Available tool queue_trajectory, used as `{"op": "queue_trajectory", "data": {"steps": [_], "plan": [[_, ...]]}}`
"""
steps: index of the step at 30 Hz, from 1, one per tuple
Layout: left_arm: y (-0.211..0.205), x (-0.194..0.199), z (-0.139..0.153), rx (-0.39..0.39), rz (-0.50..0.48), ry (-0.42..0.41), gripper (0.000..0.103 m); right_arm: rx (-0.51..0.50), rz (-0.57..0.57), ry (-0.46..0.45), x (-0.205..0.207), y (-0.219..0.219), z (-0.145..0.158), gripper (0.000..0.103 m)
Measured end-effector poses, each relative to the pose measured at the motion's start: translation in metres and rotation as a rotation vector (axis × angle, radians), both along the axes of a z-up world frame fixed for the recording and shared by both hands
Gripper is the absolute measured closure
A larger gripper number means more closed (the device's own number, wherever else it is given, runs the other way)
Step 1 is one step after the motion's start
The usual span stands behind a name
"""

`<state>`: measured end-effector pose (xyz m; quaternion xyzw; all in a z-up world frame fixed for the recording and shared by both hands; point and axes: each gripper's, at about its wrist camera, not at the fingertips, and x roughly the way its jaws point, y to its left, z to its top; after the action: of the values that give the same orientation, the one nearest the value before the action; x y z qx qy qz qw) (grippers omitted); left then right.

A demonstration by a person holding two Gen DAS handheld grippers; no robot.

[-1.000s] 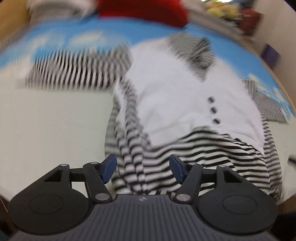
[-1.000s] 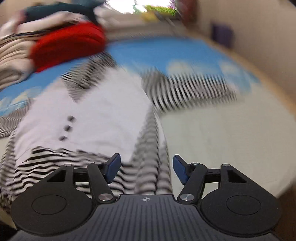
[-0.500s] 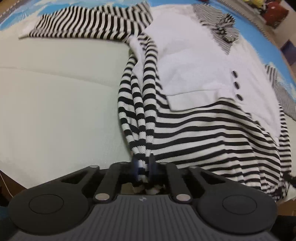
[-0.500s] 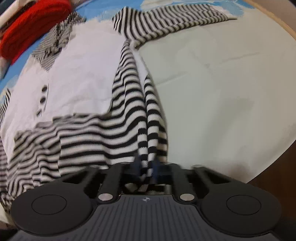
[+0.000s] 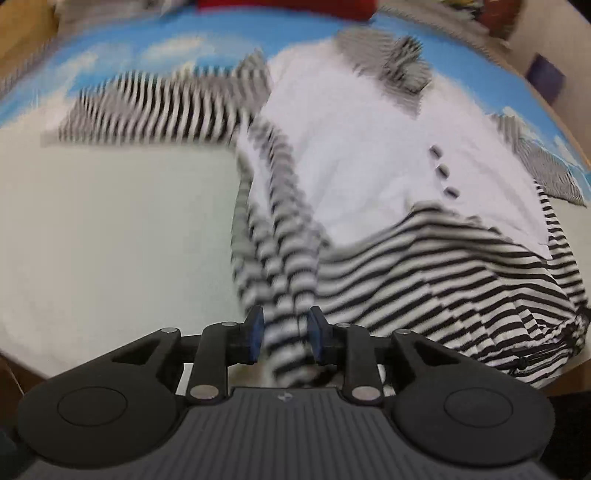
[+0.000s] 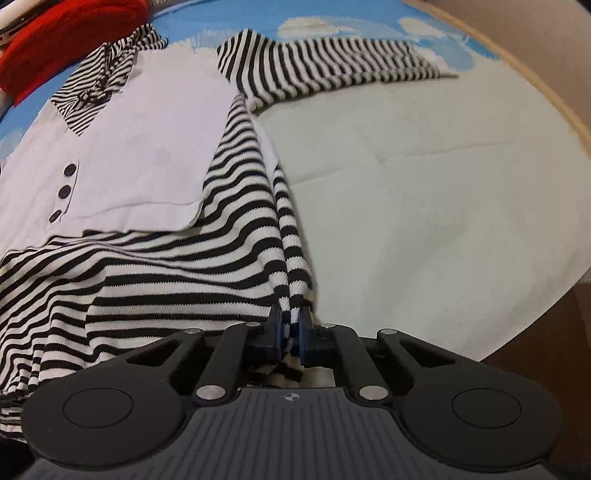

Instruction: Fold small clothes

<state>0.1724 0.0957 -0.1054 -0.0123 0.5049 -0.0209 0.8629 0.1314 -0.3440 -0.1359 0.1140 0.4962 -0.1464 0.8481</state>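
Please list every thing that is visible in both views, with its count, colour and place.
top: one, white front, black-and-white striped sleeves and hem, spread on the sheet
buttons: three, dark, on the white front
sheet: one, pale with a blue cloud print, under the top
red cloth: one, far edge
left gripper: one, black, jaws opening, striped hem between them
right gripper: one, black, jaws opening, pads still on the hem

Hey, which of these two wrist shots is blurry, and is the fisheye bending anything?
Left wrist view: motion-smeared, the striped top's stripes and buttons streaked, while the left gripper stays sharp. Right wrist view: crisp, knit texture and buttons clear, the right gripper sharp too. Both views: fisheye bows the table edge into a curve; lighting is soft, without glare.
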Motion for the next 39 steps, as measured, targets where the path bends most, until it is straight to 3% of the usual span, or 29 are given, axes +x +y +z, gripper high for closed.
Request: {"op": "queue_trajectory", "data": {"steps": [3,4,6,7,9,13,17,20,24,27,30,33,37,39], "plan": [[-0.014,-0.002,0.007,-0.013,-0.073,-0.054,0.072,0.0,0.002,-0.098,-0.006,0.001,0.017,0.09],[-0.018,0.001,0.001,-0.021,-0.091,-0.029,0.072,-0.001,0.023,-0.082,-0.005,0.004,0.014,0.087],[-0.023,0.008,-0.021,-0.004,-0.111,0.105,0.068,0.041,0.06,0.046,-0.001,0.004,-0.007,0.076],[-0.024,0.011,-0.033,0.031,-0.105,0.174,0.068,0.039,0.045,0.108,-0.001,0.002,-0.019,0.075],[-0.025,0.014,-0.035,0.051,-0.089,0.181,0.068,0.014,0.016,0.087,0.0,0.0,-0.015,0.062],[-0.019,0.016,0.0,-0.007,-0.061,0.019,0.06,-0.074,0.014,-0.093,-0.003,0.002,0.016,0.063],[-0.007,0.032,0.037,-0.025,-0.031,-0.168,0.058,-0.06,-0.004,-0.216,-0.004,0.001,0.037,0.061],[0.008,0.063,0.066,0.018,-0.023,-0.309,0.058,-0.041,-0.009,-0.263,0.001,0.004,0.05,0.061],[0.051,0.118,0.081,0.019,0.053,-0.388,0.059,-0.069,-0.013,-0.393,-0.002,0.017,0.077,0.061],[0.095,0.161,0.074,-0.011,0.148,-0.383,0.066,-0.085,0.051,-0.456,0.007,0.031,0.097,0.061],[0.139,0.191,0.05,0.026,0.236,-0.373,0.075,-0.091,0.092,-0.441,0.033,0.046,0.121,0.061],[0.179,0.202,0.015,0.018,0.314,-0.34,0.076,-0.108,0.136,-0.406,0.07,0.066,0.141,0.061],[0.226,0.211,-0.017,-0.038,0.408,-0.249,0.077,-0.011,0.225,-0.472,0.127,0.092,0.157,0.061],[0.243,0.213,-0.025,-0.034,0.462,-0.247,0.077,-0.043,0.256,-0.498,0.155,0.107,0.154,0.061]]}}
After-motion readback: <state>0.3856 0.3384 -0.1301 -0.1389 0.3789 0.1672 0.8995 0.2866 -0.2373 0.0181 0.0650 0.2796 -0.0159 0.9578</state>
